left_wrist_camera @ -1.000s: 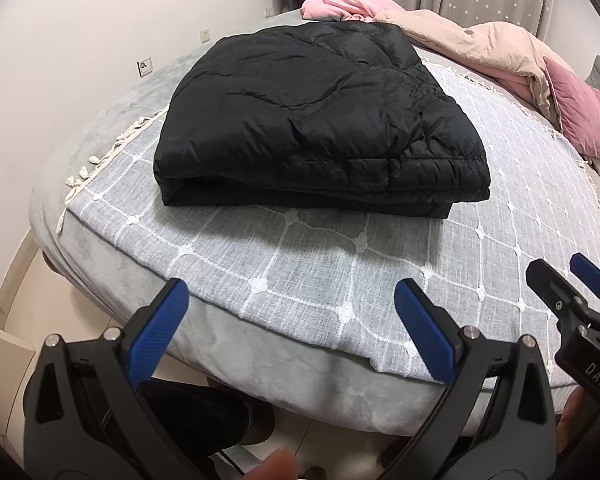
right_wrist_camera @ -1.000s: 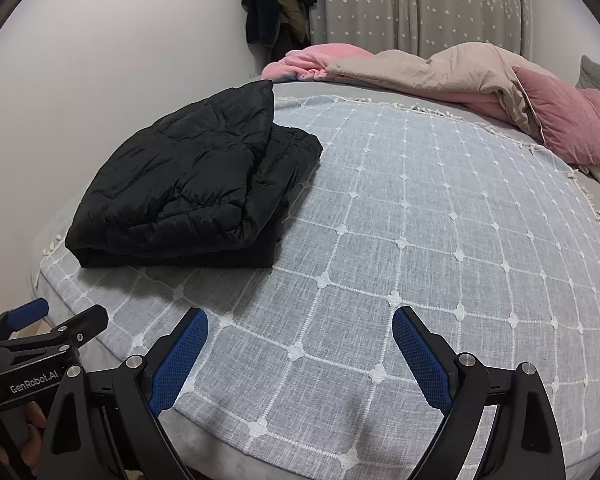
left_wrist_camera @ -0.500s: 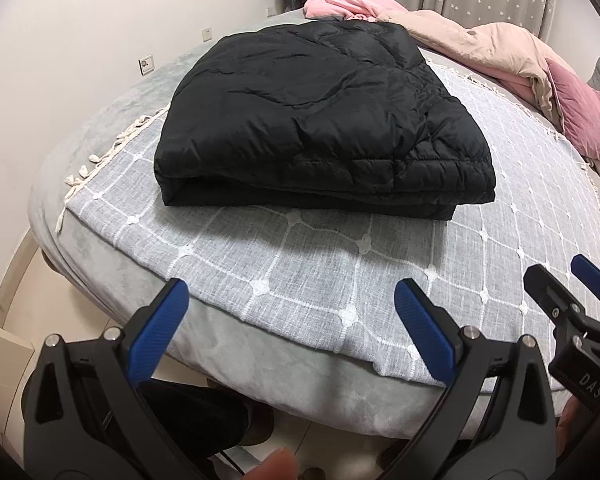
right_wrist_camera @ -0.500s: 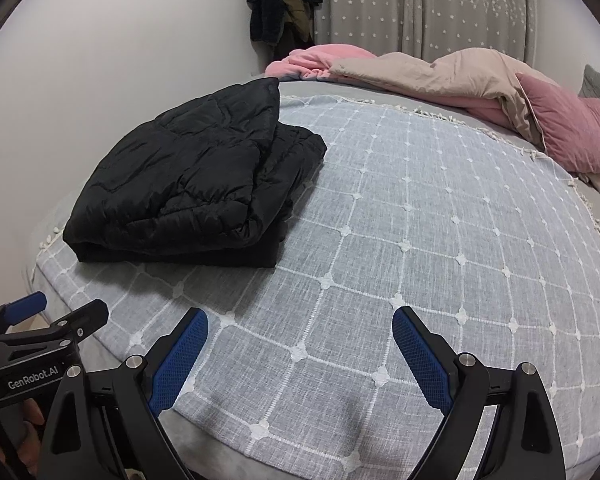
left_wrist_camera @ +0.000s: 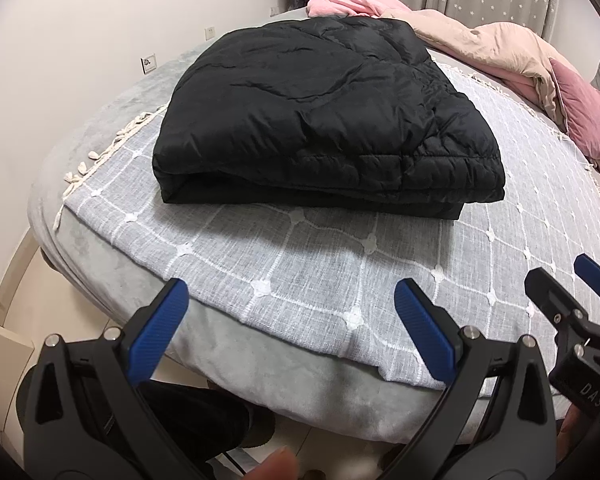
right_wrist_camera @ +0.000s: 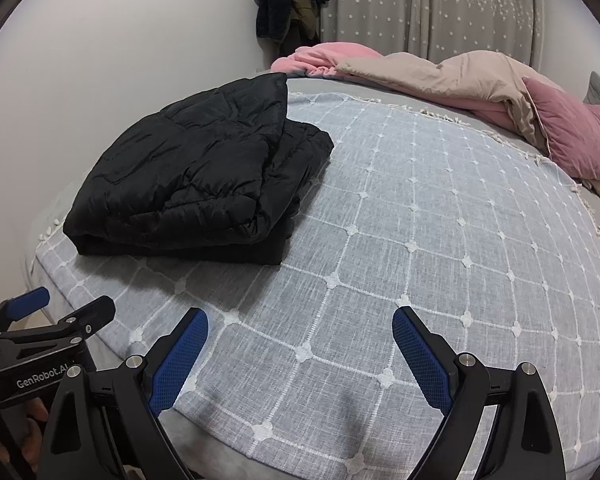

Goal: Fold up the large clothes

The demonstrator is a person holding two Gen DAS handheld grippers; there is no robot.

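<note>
A black quilted puffer jacket [left_wrist_camera: 320, 104] lies folded into a thick rectangle on the grey checked bedspread [left_wrist_camera: 300, 256]. It also shows in the right wrist view [right_wrist_camera: 196, 176], at the bed's left side. My left gripper [left_wrist_camera: 290, 300] is open and empty, held over the near edge of the bed, short of the jacket. My right gripper [right_wrist_camera: 300, 332] is open and empty over the bedspread, to the right of the jacket. Each gripper shows at the edge of the other's view.
A beige and pink duvet [right_wrist_camera: 440, 76] and a pink pillow [right_wrist_camera: 572, 136] are bunched at the far side of the bed. Dark clothes [right_wrist_camera: 288, 4] hang by the curtain. A white wall runs along the left. The floor lies below the bed's near edge [left_wrist_camera: 260, 356].
Both grippers have drifted slightly; the jacket sits a little lower and larger in both views. The jacket itself has not moved. Both grippers stay open.
</note>
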